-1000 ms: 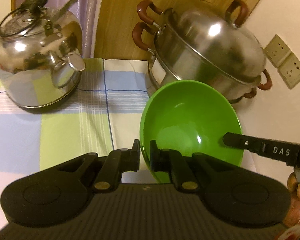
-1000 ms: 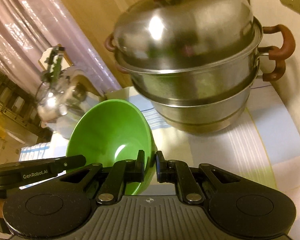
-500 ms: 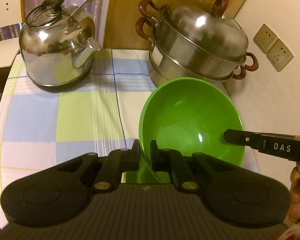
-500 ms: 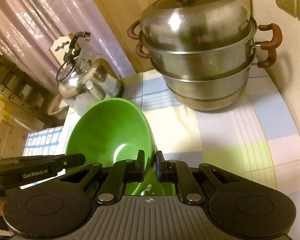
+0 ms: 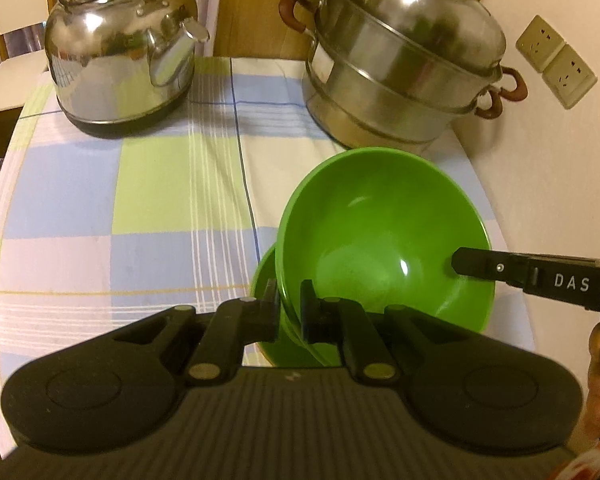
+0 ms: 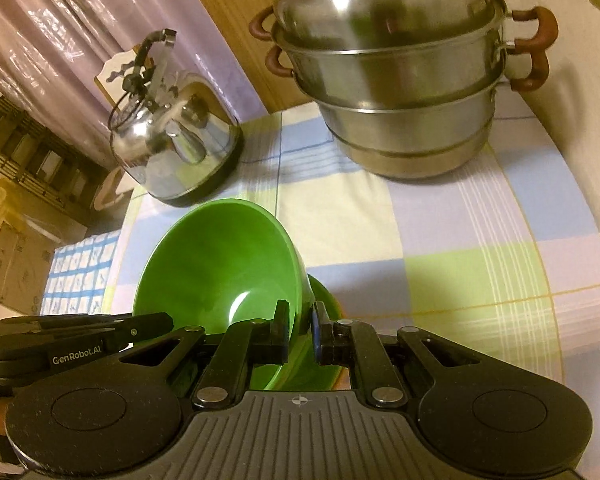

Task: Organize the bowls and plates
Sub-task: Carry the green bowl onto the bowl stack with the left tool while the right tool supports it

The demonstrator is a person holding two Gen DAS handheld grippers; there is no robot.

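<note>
Green bowl (image 5: 384, 232) tilted, rim pinched by L gripper (image 5: 290, 304) & R gripper (image 6: 300, 324), above 2nd bowl (image 5: 264, 280).

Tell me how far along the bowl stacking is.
Done: nothing looks finished yet. In hand: both the left gripper and the right gripper are shut on the rim of the tilted green bowl, held just above a second green bowl on the tablecloth. Left: lower it in, level it, release.
</note>
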